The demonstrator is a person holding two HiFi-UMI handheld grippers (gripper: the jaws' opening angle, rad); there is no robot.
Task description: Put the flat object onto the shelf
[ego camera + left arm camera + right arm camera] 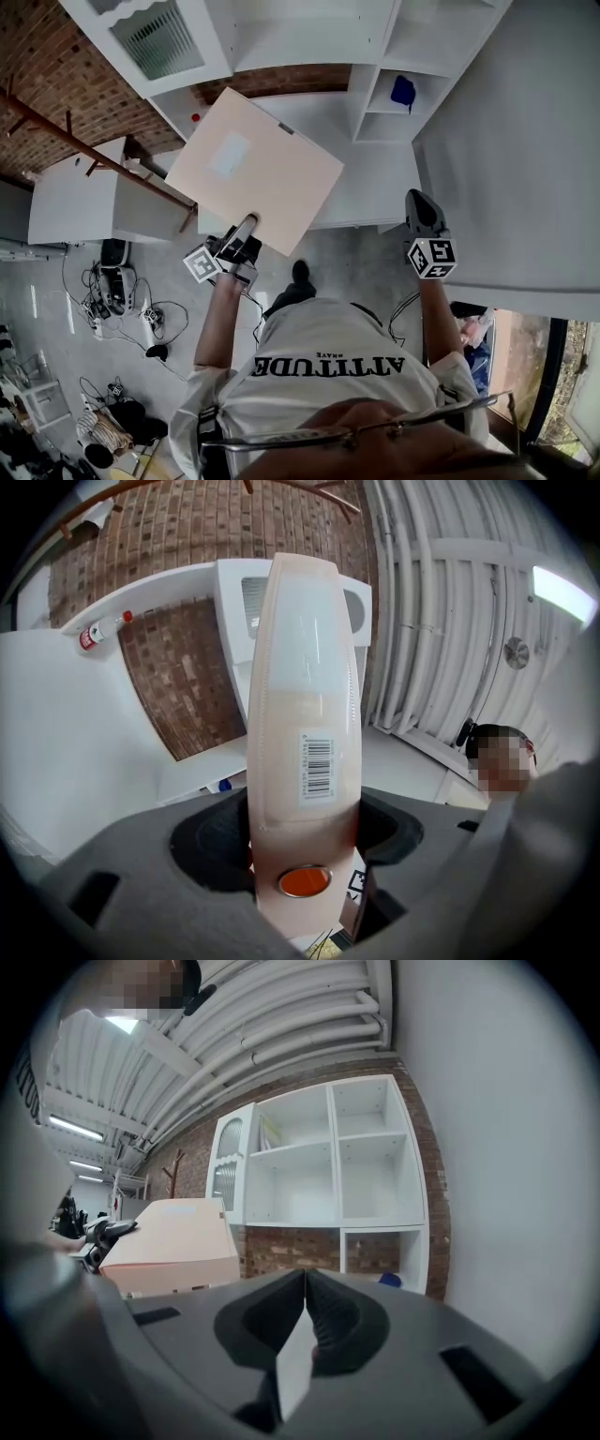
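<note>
Left tool [247, 225] on flat pale-pink box [253, 169]

white shelf unit [361, 94], blue object [403, 91] in 1 lower cubby, grey floor [356, 264], cables [103, 309] strewn on it

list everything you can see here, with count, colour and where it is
flat folder: one, pale pink, held up in front of the person
shelf unit: one, white, against the brick wall
small object: one, blue, lower right compartment
bottle: one, white with red cap, on a white ledge at left
cables: several, black and white, floor at left
left tool: one, grey, shut on the folder
right tool: one, grey, shut, holding nothing
</note>
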